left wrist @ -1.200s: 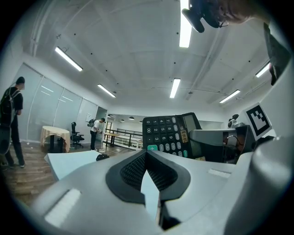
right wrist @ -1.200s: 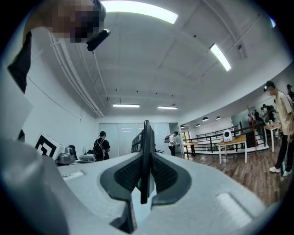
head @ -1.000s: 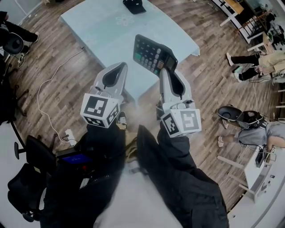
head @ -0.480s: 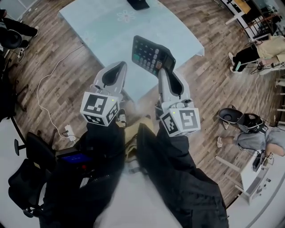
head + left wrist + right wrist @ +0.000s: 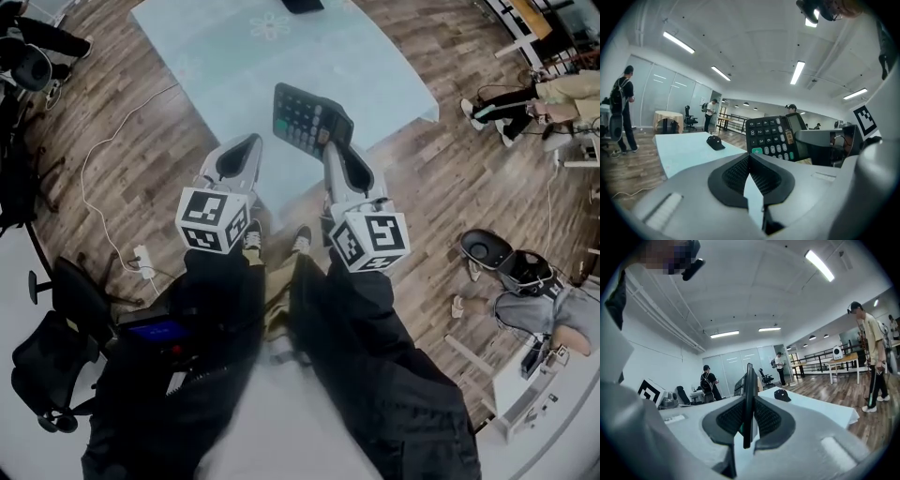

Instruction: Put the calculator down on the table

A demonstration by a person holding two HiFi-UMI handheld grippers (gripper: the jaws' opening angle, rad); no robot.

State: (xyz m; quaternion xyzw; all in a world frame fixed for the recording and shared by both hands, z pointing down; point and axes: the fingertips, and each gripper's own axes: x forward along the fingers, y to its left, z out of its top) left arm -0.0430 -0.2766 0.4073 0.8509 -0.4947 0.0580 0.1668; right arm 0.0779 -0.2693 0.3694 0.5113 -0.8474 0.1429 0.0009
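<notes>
Step in hand: carrying the calculator [image 5: 305, 114] in to set it down, not yet placed; the right hand-held gripper [image 5: 330, 150] is clenched on the calc's lower edge, pads pressing both faces, so in the right gripper view it reads as a thin dark slab standing edge-on betw. the jaws; the calculator is held up in the air, tilted steeply w/ keys toward the person's left, over the near corner of the pale blue bench [image 5: 272, 66] and, by my reading, clear of its top; the left hand-held gripper [image 5: 239, 155] is just beside it, tips closed together on nothing, taking no part in the grip; a dark cap [image 5: 715, 142] lies farther back on the bench, well apart from the near corner. Next move prob. calls for: lower the right hand, roll the wrist so the calc's back faces the top, bring it flat onto bare surface inboard of the edge, then release the jaws only once it rests; risk as I judge it: letting go while tilted or too near the corner, so it tips or slides off.
</notes>
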